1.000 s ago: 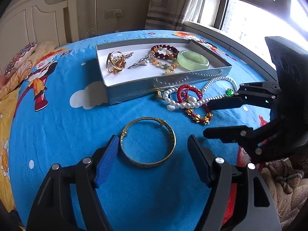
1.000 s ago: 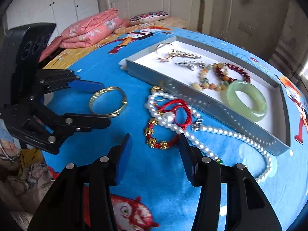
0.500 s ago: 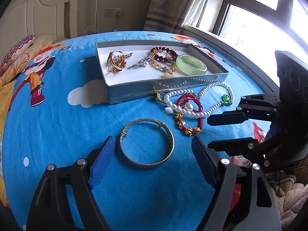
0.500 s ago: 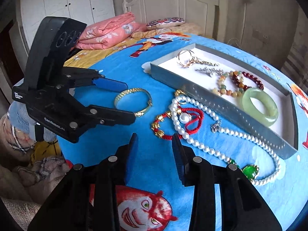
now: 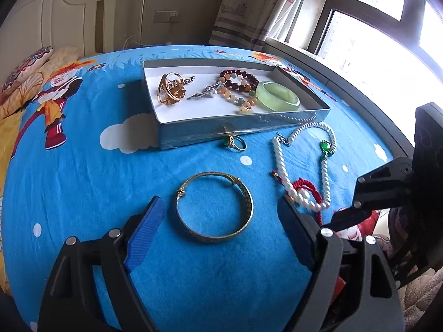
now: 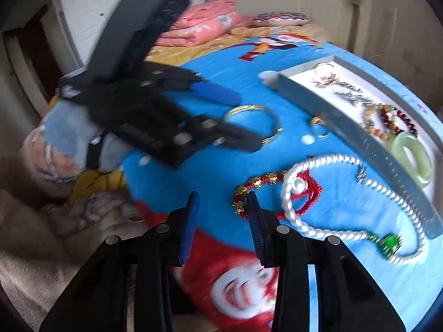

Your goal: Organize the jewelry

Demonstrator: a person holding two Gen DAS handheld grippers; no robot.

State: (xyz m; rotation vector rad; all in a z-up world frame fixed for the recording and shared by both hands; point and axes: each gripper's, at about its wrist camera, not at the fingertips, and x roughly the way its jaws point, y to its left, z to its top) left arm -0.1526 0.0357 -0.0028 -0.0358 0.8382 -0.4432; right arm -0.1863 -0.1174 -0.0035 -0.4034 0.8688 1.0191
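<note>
Two grippers work over a blue bedspread (image 5: pixel 83 182). In the left wrist view, the left gripper (image 5: pixel 221 221) fills the bottom of the frame, its jaws wide and opening, with a gold bangle (image 5: pixel 214 210) lying flat between them, touched by neither pad. Above it, at upper centre, sits a tray (image 5: pixel 243 130) holding a gold ornament (image 5: pixel 171 88), a silver brooch (image 5: pixel 205 92), a bead bracelet (image 5: pixel 238 88) and a jade bangle (image 5: pixel 277 99). Just in front of the tray wall lies a green-stone ring (image 5: pixel 235 142). Right of centre, a pearl necklace (image 5: pixel 282 166) with a green pendant (image 5: pixel 325 146) crosses a red cord bracelet (image 5: pixel 307 188). At the right edge, the right gripper (image 6: pixel 221 215) has narrow, released jaws with nothing between them; in its own blurred view, one finger touches or overlaps the cord, I cannot tell which.
</note>
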